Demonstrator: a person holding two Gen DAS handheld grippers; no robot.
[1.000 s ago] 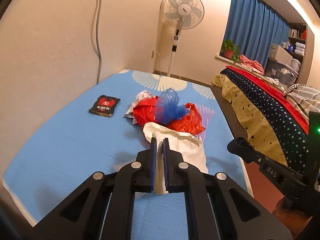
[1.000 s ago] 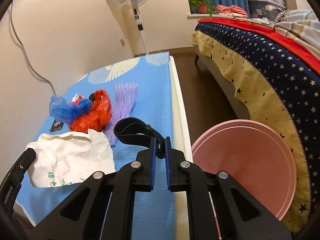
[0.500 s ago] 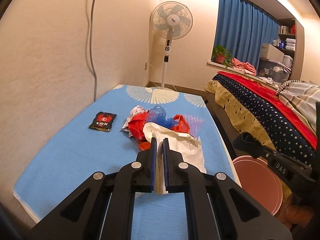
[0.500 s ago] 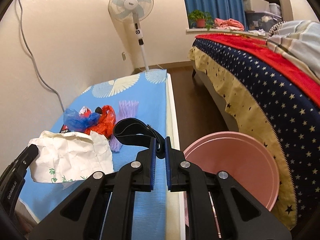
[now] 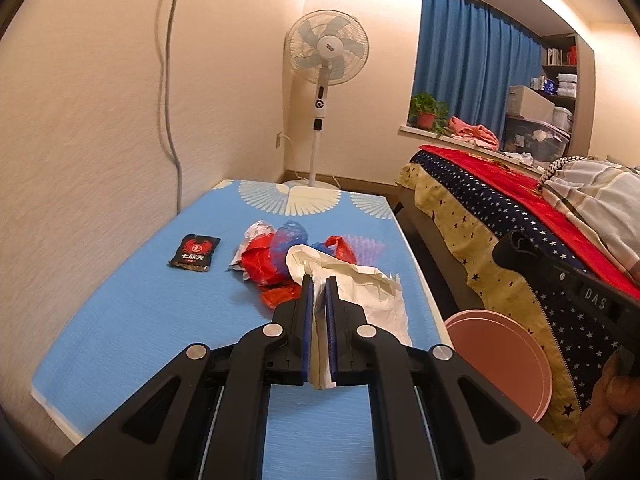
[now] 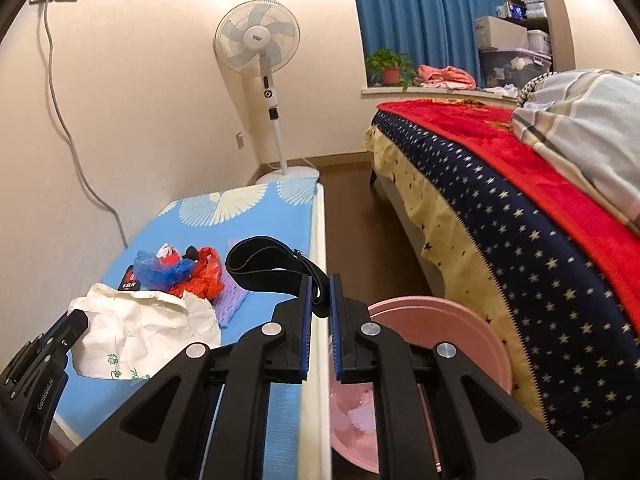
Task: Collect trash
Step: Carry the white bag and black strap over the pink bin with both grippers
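Observation:
My left gripper (image 5: 319, 280) is shut on a crumpled white paper bag (image 5: 362, 288) and holds it above the blue-topped table (image 5: 120, 320); the bag also shows in the right wrist view (image 6: 140, 328). My right gripper (image 6: 319, 280) is shut on a black strap (image 6: 268, 266), held over the table's right edge. A pink bin (image 6: 436, 344) stands on the floor beside the table, just under my right gripper; it also shows in the left wrist view (image 5: 504, 360). Red and blue plastic bags (image 5: 272, 256), a purple foam net (image 6: 230, 296) and a black sachet (image 5: 195, 253) lie on the table.
A bed with a starry navy and red cover (image 6: 520, 208) stands to the right across a narrow floor strip. A standing fan (image 5: 327, 56) is at the table's far end. A wall with a hanging cable (image 5: 168, 80) runs along the left.
Both grippers have risen and pulled back from the table with the paper bag and the strap still held. The pink bin now shows in the left wrist view.

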